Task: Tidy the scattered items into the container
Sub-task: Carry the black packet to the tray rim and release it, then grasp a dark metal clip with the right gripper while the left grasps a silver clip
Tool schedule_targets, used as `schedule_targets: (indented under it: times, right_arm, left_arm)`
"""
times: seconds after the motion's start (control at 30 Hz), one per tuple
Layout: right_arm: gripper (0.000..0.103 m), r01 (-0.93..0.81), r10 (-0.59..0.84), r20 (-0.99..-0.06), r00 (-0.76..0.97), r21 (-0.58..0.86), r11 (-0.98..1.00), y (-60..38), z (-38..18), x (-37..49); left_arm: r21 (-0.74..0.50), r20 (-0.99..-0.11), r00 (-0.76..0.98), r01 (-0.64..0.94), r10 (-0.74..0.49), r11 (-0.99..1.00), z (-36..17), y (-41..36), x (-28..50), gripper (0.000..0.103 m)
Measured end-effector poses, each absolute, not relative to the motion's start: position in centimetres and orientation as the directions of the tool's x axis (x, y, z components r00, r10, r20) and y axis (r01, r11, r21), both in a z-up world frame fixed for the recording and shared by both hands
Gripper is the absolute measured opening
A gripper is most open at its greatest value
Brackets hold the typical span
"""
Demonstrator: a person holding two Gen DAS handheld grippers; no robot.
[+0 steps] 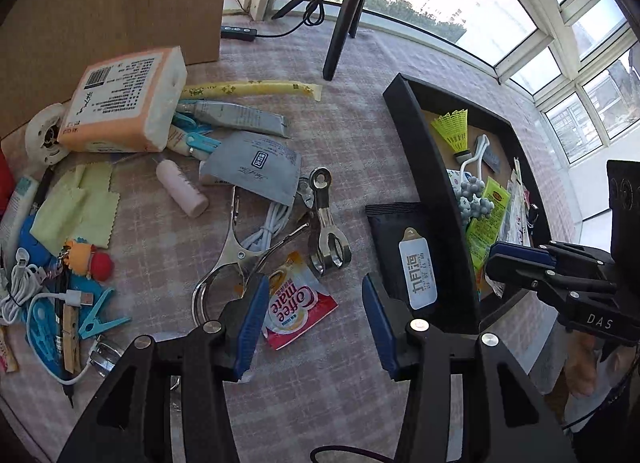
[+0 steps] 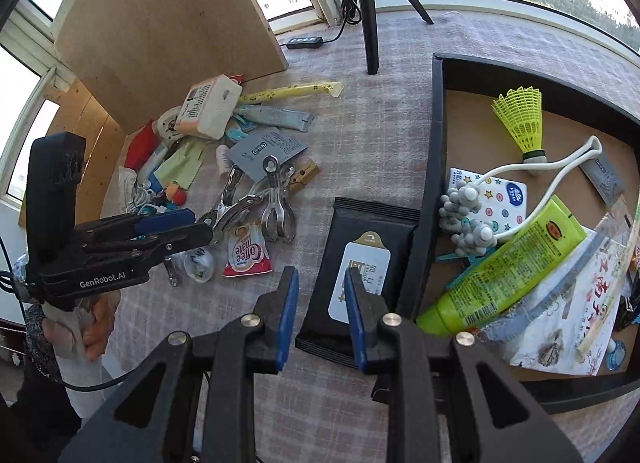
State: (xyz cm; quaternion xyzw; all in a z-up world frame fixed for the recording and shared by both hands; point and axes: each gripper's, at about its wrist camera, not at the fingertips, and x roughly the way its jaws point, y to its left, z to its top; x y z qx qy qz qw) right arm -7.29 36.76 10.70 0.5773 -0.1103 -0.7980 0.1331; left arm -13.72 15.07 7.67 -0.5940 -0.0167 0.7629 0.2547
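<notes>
**Black wipes pack is next for my right claw**

Black and flat, the wipes pack point(image 2: 362, 259) lies on the tabletop point(image 2: 360, 123), touching the outside wall of the black box point(image 2: 436, 135). My right claw point(image 2: 321, 313) hangs over it, a little apart and empty. I think it should open wider and pinch the near edge. My left claw point(image 1: 316, 327) is apart too, empty, over the Coffee mate sachet point(image 1: 298, 301).
</notes>
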Motion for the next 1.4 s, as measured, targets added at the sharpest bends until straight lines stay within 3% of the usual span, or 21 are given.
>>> schedule_targets:
  times: [0.27, 0.5, 0.73, 0.93, 1.17, 1.4]
  right_arm:
    - [0.024, 0.126, -0.32, -0.916, -0.243, 0.297, -0.946, 30.9, 8.2, -11.1]
    - [0.027, 0.116, -0.299, -0.935, -0.191, 0.281, -0.953, 29.0, 5.6, -13.6]
    - [0.027, 0.086, -0.287, -0.943, -0.168, 0.276, -0.957, 29.2, 4.4, -15.0]
    - [0.027, 0.099, -0.289, -0.945, -0.154, 0.276, -0.956, 28.6, 4.0, -15.7]
    - [0.028, 0.135, -0.23, -0.966, -0.122, 0.214, -0.968, 27.1, 3.1, -16.2]
    - [0.024, 0.113, -0.239, -0.962, -0.134, 0.225, -0.968, 27.7, 3.3, -15.7]
  left_arm:
    - [-0.271, -0.914, -0.199, -0.347, 0.353, -0.898, 6.4, 11.4, -13.9, 0.046]
    - [-0.175, -0.939, -0.198, -0.432, 0.282, -0.885, 5.3, 12.9, -13.0, 0.043]
    - [-0.11, -0.954, -0.189, -0.498, 0.232, -0.86, 4.2, 14.9, -13.0, 0.026]
    - [-0.118, -0.963, -0.156, -0.491, 0.22, -0.863, 2.6, 15.0, -13.7, 0.021]
    - [-0.177, -0.956, -0.131, -0.45, 0.261, -0.875, 2.4, 13.7, -14.3, 0.004]
    - [-0.22, -0.946, -0.136, -0.398, 0.294, -0.89, 3.0, 11.8, -14.9, 0.004]
